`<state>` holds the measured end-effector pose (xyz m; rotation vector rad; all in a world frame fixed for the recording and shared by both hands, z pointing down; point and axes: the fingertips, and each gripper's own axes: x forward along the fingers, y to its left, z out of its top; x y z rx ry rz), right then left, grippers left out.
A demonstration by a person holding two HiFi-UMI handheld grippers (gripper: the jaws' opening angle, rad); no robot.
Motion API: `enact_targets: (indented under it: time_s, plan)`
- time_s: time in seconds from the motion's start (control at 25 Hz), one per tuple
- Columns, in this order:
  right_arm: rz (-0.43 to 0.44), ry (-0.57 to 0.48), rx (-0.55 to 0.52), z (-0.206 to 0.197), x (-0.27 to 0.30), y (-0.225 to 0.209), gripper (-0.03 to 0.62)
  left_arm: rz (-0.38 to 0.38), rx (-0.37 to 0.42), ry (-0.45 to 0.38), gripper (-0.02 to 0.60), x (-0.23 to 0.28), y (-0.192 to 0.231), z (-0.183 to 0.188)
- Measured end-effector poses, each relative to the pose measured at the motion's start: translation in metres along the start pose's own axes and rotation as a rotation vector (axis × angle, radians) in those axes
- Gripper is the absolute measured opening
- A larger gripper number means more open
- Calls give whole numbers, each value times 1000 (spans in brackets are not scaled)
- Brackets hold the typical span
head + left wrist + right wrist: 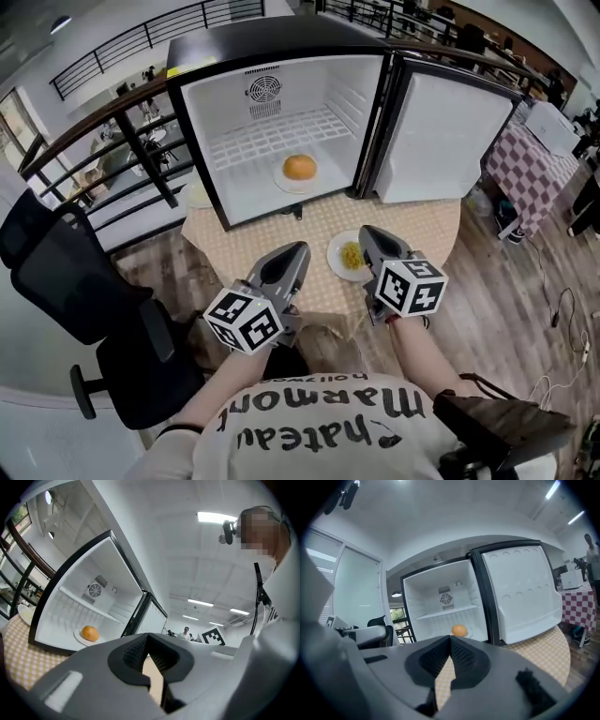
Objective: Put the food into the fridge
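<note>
Head view shows the plate of yellow food [348,256] on the table [422,225], just left of my right gripper [368,232] and right of my left gripper [301,249]. Both pairs of jaws are closed and empty. The right is nearer, and the open fridge [225,112] lies beyond.

- fridge [246,103]: I read the liner as smooth, glossy white plastic; outer shell is glossy black.
- tablecloth [422,225]: matt woven cloth with a fine tan check.
- left gripper [300,249], right gripper [365,231]: matt grey plastic shells; pads [133,652] are black and ribbed.
- floor [511,309]: wood planks, low sheen.
- plate [335,260]: glossy white; I can't tell whether ceramic or plastic.
</note>
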<state>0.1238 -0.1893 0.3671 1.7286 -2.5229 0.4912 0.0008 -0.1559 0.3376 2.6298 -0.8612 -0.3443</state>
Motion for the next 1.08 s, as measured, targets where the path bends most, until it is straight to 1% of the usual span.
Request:
enact_targets:
  time_s: [0.16, 0.48, 0.76, 1.08]
  plan:
    - [17, 16, -8, -12, -29, 7, 14, -3, 11, -14, 6, -11, -28, -4]
    - [51, 7, -29, -13, -58, 21, 14, -4, 39, -30, 6, -22, -63, -5]
    - [67, 19, -34, -20, -61, 27, 14, 0, 53, -31, 6, -24, -68, -7]
    - [75, 6, -48, -14, -65, 26, 14, 7, 67, -48, 6, -23, -70, -6]
